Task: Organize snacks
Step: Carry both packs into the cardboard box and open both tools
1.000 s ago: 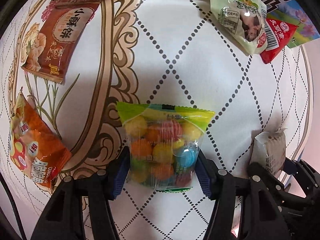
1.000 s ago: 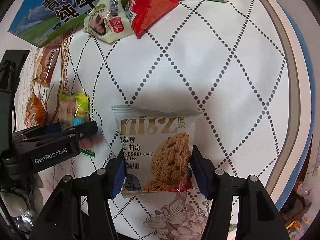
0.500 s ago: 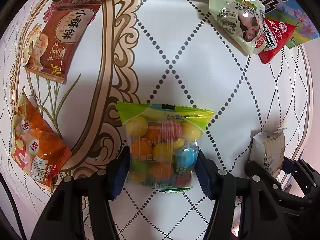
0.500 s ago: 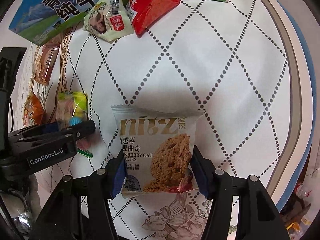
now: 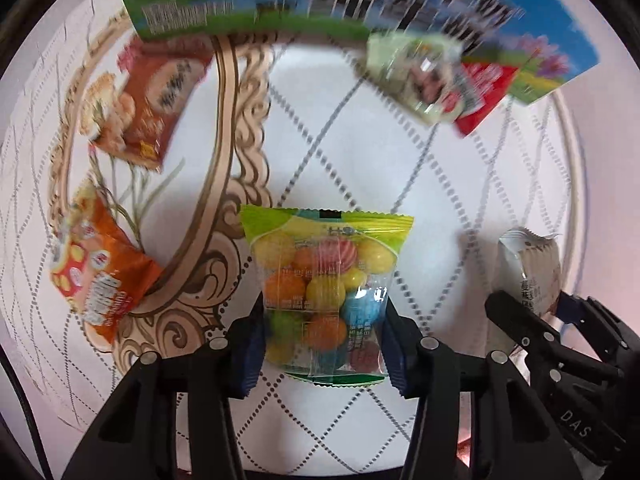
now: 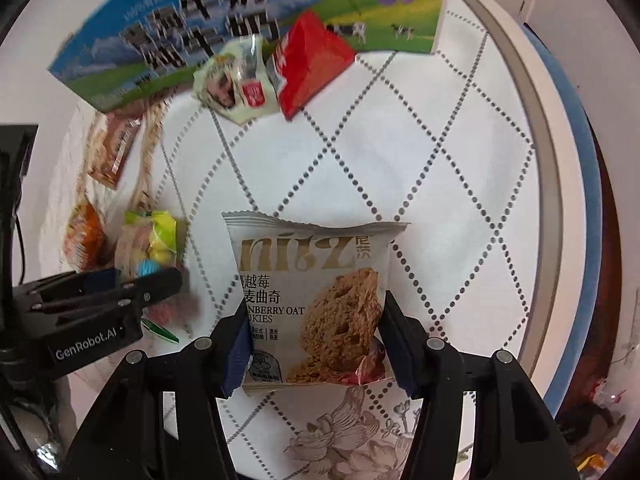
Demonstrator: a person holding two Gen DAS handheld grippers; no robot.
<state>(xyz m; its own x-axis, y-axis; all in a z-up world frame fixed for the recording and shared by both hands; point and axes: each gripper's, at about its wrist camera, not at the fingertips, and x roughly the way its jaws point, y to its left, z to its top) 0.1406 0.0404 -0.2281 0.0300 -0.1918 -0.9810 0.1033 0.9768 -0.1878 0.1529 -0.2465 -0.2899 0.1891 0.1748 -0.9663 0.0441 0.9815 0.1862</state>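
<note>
**Inspector A:** Gripping confirmed on both sides. The left gripper (image 5: pixel 322 336) is pinching the candy pouch (image 5: pixel 324 292) across its lower half, jaws pressed against both side edges. The right gripper (image 6: pixel 316 344) is likewise clamping the cookie packet (image 6: pixel 316 304) near its bottom seam. Both packets are sitting at 6 o'clock in their own wrist views, over the patterned tablecloth (image 6: pixel 420 160).

**Inspector B:** Judging the step in hand as a carry toward the milk carton (image 6: pixel 240 20), which is lying at 12 o'clock. I am advising steady pressure; both wrappers are slick film, held low, and are likely to sag or slip if swung quickly. Whether either packet is lifted off the cloth, I cannot tell.

**Inspector A:** Noting obstacles. The pale green packet (image 6: pixel 234 84) and the red packet (image 6: pixel 310 62) are resting against the carton at 12 o'clock, overlapping one another. Any set-down is needing a spot beside them, not on top.

**Inspector B:** Counting now. One carton. Six snack packets: two held, two by the carton, plus the brown packet (image 5: pixel 148 100) at 10 o'clock and the orange packet (image 5: pixel 96 276) at 9 o'clock in the left view. Two grippers, both occupied.
</note>
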